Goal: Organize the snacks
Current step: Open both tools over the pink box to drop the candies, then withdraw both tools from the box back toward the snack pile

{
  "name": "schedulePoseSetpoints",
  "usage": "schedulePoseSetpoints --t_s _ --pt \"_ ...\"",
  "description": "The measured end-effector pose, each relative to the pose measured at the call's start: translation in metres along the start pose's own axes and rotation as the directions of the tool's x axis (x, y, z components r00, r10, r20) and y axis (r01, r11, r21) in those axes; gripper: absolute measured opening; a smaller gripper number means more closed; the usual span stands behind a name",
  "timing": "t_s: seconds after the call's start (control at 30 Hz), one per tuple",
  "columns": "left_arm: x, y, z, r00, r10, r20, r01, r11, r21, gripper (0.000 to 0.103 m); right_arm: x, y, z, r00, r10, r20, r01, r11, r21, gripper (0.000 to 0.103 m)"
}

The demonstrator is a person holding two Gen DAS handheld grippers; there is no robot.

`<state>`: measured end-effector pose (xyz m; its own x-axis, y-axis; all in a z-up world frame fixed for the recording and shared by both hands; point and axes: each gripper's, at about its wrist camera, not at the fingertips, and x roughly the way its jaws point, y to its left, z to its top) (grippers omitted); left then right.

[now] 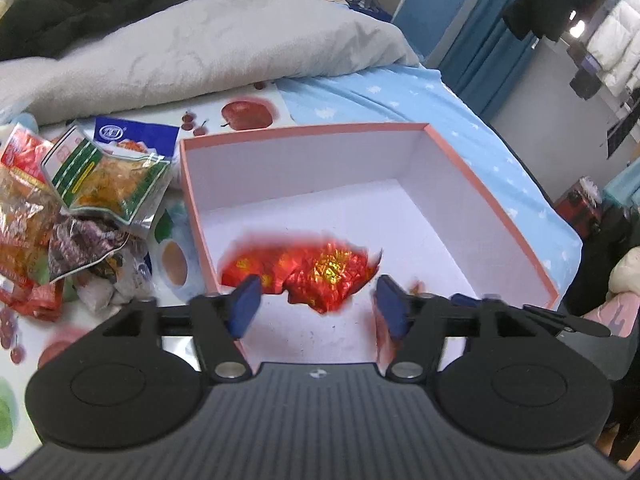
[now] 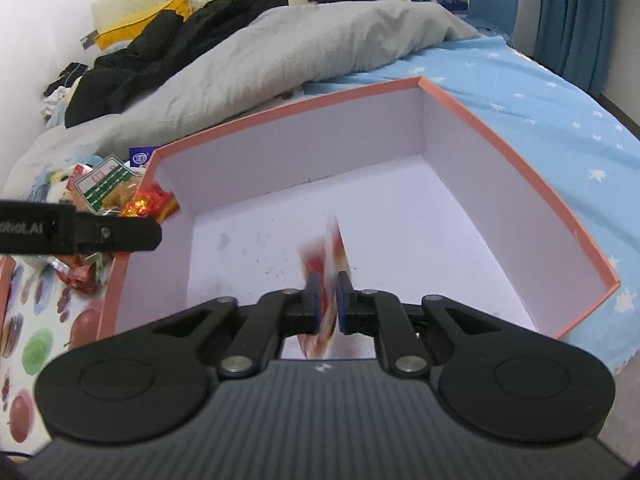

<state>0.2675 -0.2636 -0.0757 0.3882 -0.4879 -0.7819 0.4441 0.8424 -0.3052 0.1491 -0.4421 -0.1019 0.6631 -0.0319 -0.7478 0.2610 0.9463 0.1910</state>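
in the left wrist view the left gripper (image 1: 316, 306) sits low in the centre of the frame with its blue pads spread wide, and a red foil snack packet (image 1: 320, 276) shows blurred between and just past them, over the near left corner of the pink box (image 1: 304, 131). nothing looks pinched by the pads, though the blur makes contact hard to judge. the box fills the middle of the frame, its white floor bare apart from that packet. to the left of the box, in the left middle of the frame, lies a pile of snack bags (image 1: 76, 208) on a fruit-print cloth (image 1: 240, 114).

in the right wrist view the right gripper (image 2: 329, 300) sits lower centre, its pads drawn nearly together on a thin red and white sachet (image 2: 326, 264) that stands on edge over the box floor. a grey duvet (image 2: 280, 52) crosses the top of the frame, a blue star sheet (image 2: 540, 112) at the right.
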Motion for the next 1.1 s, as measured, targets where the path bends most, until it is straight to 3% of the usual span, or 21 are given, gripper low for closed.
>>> schedulePoseSetpoints --t_s 0.03,0.07,0.4,0.73,1.1 --pt "-0.002 0.001 0.000 1.000 -0.001 0.006 0.001 1.000 -0.001 0.072 -0.001 -0.001 0.001 1.000 0.002 0.009 -0.002 1.000 0.007 0.058" --pt "-0.006 0.001 0.001 1.000 0.003 0.012 -0.003 1.000 0.000 0.074 -0.004 -0.001 0.001 1.000 0.001 0.019 -0.001 1.000 0.007 0.064" --pt "-0.049 -0.002 0.007 0.997 0.016 0.073 -0.019 0.999 0.037 0.075 -0.034 0.006 0.013 0.995 0.013 0.099 -0.014 1.000 0.015 0.063" --pt "-0.118 0.001 0.012 0.983 0.036 0.179 -0.047 0.997 0.056 0.075 -0.085 0.030 0.033 0.975 0.052 0.217 -0.051 0.999 -0.012 0.063" --pt "-0.192 0.036 -0.004 0.959 0.080 0.271 -0.080 0.997 -0.012 0.075 -0.125 0.074 0.049 0.946 0.134 0.296 -0.105 0.988 -0.109 0.063"
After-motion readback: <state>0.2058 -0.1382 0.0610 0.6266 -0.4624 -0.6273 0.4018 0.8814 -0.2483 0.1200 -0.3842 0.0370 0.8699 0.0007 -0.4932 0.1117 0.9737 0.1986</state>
